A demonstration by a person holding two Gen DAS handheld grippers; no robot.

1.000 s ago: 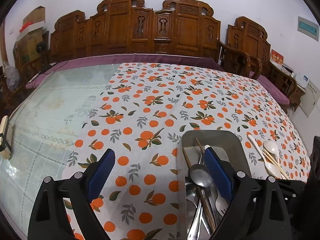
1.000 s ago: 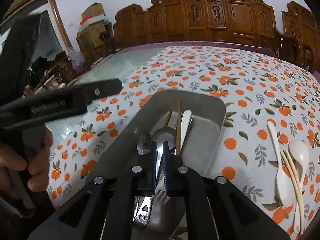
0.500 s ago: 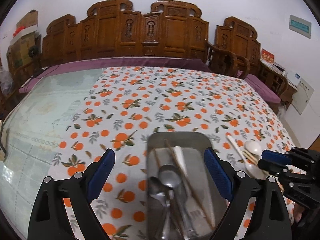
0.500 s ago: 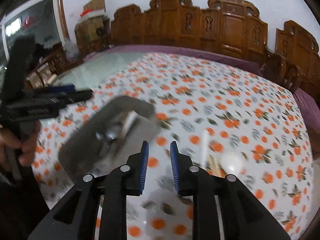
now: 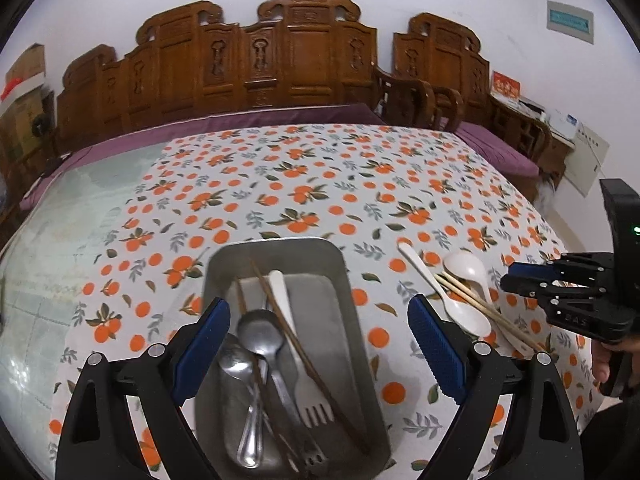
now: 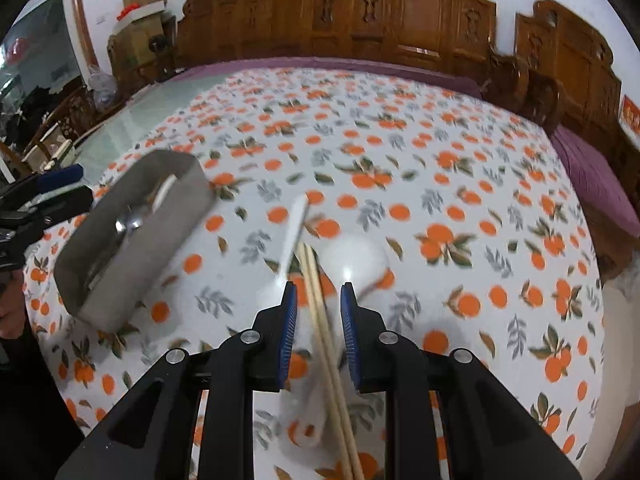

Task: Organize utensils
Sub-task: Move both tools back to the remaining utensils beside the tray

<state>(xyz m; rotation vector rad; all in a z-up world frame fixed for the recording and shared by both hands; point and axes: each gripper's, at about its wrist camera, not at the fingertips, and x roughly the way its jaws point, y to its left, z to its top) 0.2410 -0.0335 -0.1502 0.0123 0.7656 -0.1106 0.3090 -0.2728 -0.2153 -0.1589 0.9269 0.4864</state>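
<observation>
A table (image 5: 60, 264) is filling both views, most of it lying under an orange-print tablecloth (image 5: 320, 184), with a bare pale glassy strip showing along the left side. Carved wooden chairs (image 5: 280, 64) are standing along its far edge.

A rectangular metal tray (image 5: 276, 248) is sitting on the cloth toward the near edge, just ahead of the left gripper (image 5: 318, 344). Lying lengthwise in it are a pair of dark brown chopsticks (image 5: 280, 312), a white plastic fork (image 5: 296, 356) with its tines toward the camera, two steel spoons (image 5: 260, 336) side by side at the left, and what looks like a steel fork near the tray's near wall, partly hidden under the others.

To the right of the tray, apart from it, a loose group is lying on the cloth: two white plastic spoons (image 5: 468, 268) and a pair of pale wooden chopsticks (image 6: 316, 280) lying across them.

The left gripper is hovering over the tray's near half with its blue pads spread wide, clasping nothing.

The right gripper (image 6: 318, 304) is hanging above the loose group, its pads standing a narrow gap apart. The pale chopsticks are running through that gap in the right wrist view, but the pads are not pressing on them. A hand (image 5: 604, 360) is holding this gripper at the right edge of the left wrist view.
</observation>
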